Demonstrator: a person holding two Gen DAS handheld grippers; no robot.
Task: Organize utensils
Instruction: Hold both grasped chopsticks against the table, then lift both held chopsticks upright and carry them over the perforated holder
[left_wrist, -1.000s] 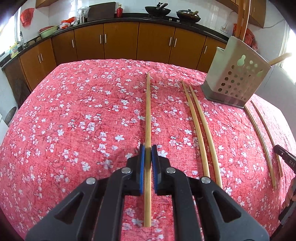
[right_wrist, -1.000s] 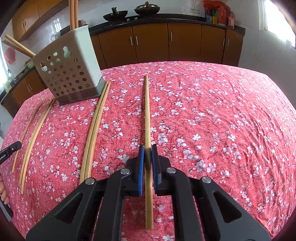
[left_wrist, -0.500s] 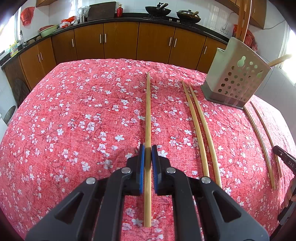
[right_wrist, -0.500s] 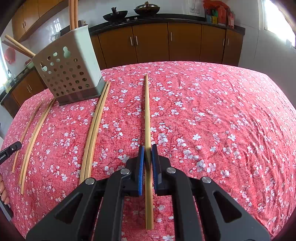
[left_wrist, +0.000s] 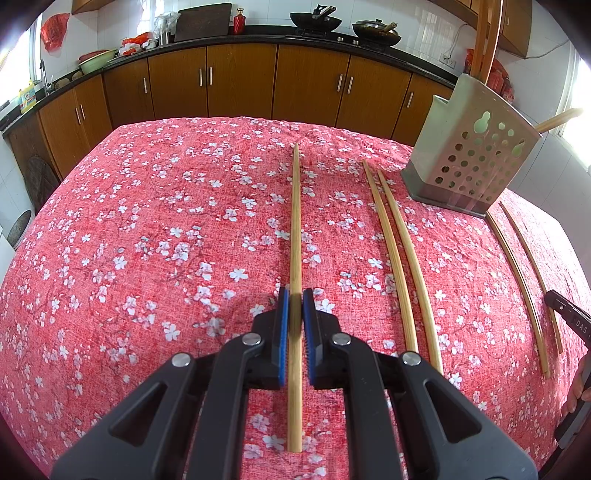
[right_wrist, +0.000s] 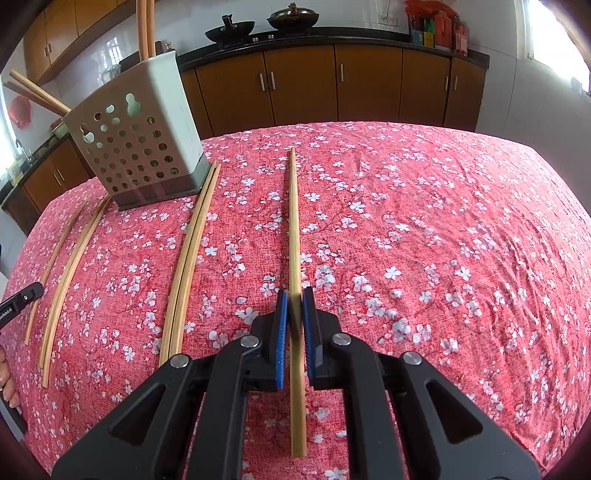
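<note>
My left gripper (left_wrist: 295, 301) is shut on a long wooden chopstick (left_wrist: 295, 221) that points away over the red floral tablecloth (left_wrist: 147, 240). My right gripper (right_wrist: 294, 300) is shut on another wooden chopstick (right_wrist: 293, 221) in the same way. A beige perforated utensil holder (left_wrist: 469, 162) stands at the far right in the left wrist view and at the far left (right_wrist: 136, 144) in the right wrist view, with several chopsticks standing in it. A pair of chopsticks (left_wrist: 399, 251) lies on the cloth beside the holder, also seen in the right wrist view (right_wrist: 192, 247).
Another pair of chopsticks (left_wrist: 517, 273) lies past the holder, at the left (right_wrist: 66, 266) in the right wrist view. The other gripper's tip (left_wrist: 569, 317) shows at the right edge. Brown kitchen cabinets (left_wrist: 240, 85) line the wall behind the table.
</note>
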